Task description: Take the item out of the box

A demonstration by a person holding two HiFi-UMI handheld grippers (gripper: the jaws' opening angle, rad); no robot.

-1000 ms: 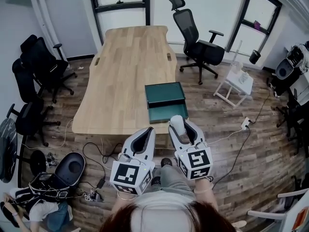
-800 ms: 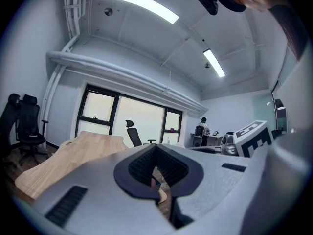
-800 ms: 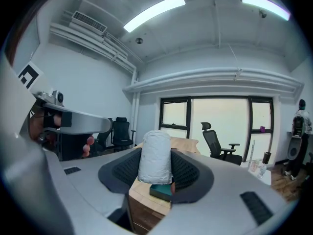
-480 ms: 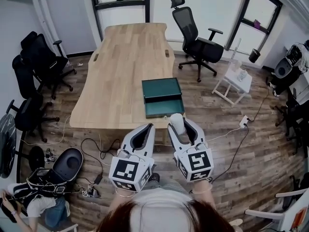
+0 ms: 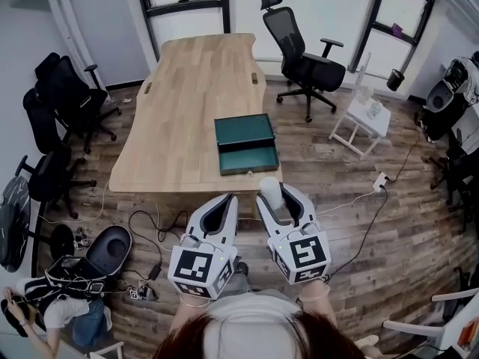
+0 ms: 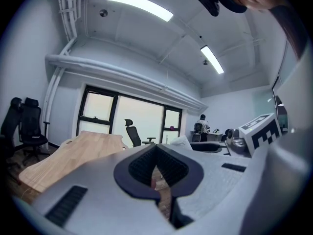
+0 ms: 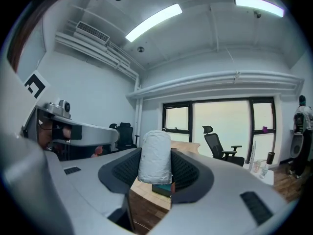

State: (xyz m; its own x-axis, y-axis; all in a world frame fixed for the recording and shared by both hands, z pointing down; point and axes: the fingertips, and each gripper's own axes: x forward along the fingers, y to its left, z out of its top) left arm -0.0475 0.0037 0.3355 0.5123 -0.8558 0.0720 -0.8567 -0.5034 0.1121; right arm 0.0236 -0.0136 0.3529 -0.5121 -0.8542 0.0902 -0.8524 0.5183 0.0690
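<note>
Gripped upright between the jaws of the right tool (image 5: pixel 276 199): white wrapped cylindrical item (image 7: pixel 155 155), clear of the open dark green rectangular box (image 5: pixel 243 132) ahead on the light wooden table (image 5: pixel 187 103); left tool (image 5: pixel 224 202) alongside, jaws together, empty.

Bright ceiling strip lights (image 7: pixel 153 22), pale windows (image 6: pixel 119 118); fisheye-bent edges

Left tool (image 5: pixel 223 204): held low before the body, pointing forward, jaws together, nothing between them. Right tool (image 5: pixel 279 199): just beside it, pointing forward, jaws clamped on an upright white wrapped cylindrical item (image 7: pixel 155 155).
</note>
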